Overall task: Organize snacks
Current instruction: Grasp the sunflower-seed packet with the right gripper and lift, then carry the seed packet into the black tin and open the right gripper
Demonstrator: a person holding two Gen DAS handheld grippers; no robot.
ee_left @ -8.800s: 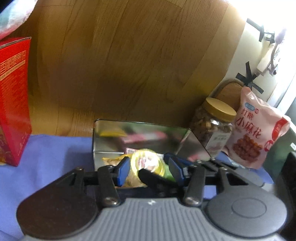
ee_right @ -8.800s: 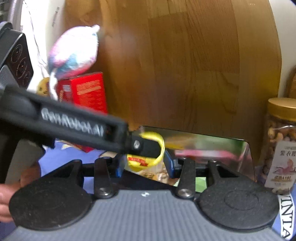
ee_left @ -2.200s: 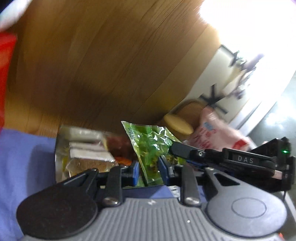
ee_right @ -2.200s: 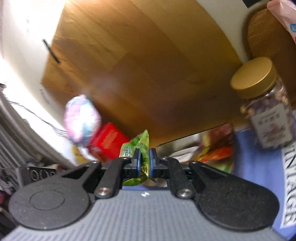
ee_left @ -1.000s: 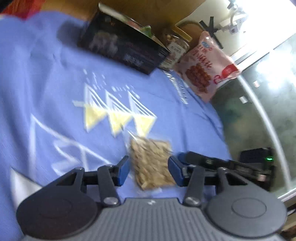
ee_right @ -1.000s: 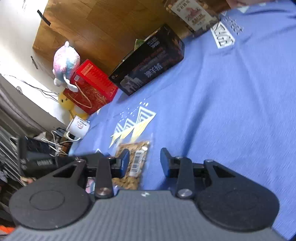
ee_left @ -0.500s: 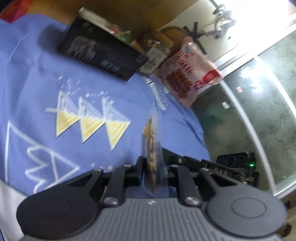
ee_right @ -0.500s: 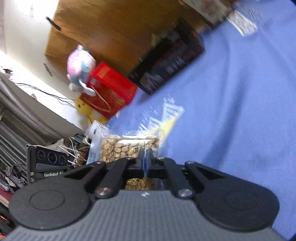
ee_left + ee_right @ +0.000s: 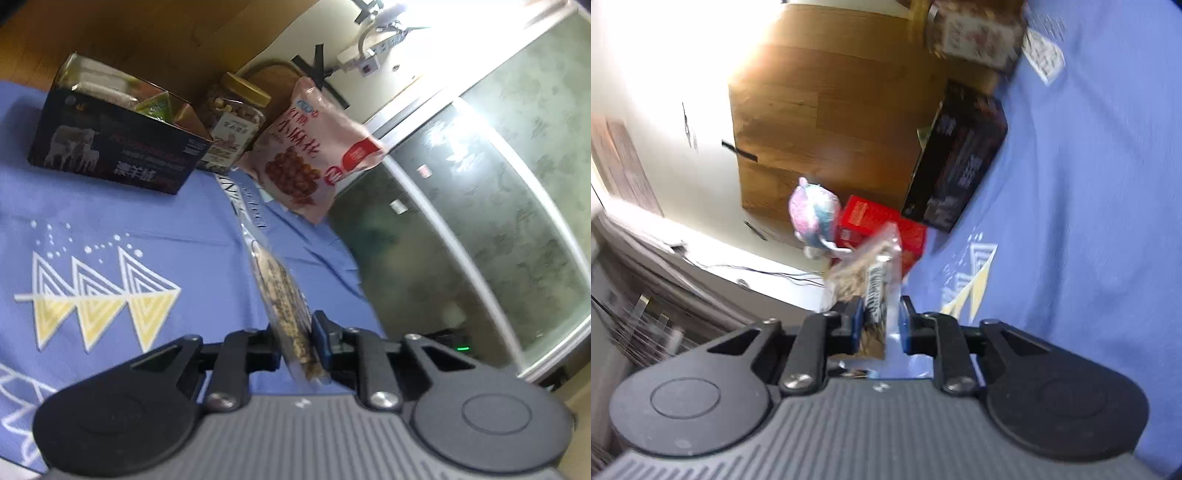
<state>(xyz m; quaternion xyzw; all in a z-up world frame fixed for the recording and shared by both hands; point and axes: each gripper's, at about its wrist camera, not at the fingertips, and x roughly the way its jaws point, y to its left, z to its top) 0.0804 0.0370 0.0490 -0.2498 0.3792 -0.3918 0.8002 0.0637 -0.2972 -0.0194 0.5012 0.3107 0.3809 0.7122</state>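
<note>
Left wrist view: left tongs [image 9: 299, 341] closed on a clear snack packet [image 9: 282, 299] of brown crunchy pieces, seen edge-on, lifted above the blue cloth [image 9: 110, 221] on the desk. Right wrist view: right tongs [image 9: 879, 325] pinch the same kind of clear packet [image 9: 875, 273], barcode label facing the camera; blue pads [image 9: 855, 325] sit tight against it on both sides. Cannot tell for sure whether both tongs grip 1 packet. Black open box [image 9: 110, 147] stands well ahead on the cloth, silver lining inside, with a green pouch [image 9: 155, 105] and pale wrapped snacks in it. Just beside the box on its right: nut jar [image 9: 232, 122] with gold lid, then a pink bag of fried twists [image 9: 310, 162] leaning upright. Cloth print shows 3 yellow-and-white triangles [image 9: 96, 295]. Wooden panel [image 9: 827, 110] behind the box. Right wrist view, blurred: red box [image 9: 871, 221] left of the black box [image 9: 956, 162], pink-blue plush toy [image 9: 812, 214] touching it. Glass-fronted cabinet [image 9: 480, 221] at far right in left view.
</note>
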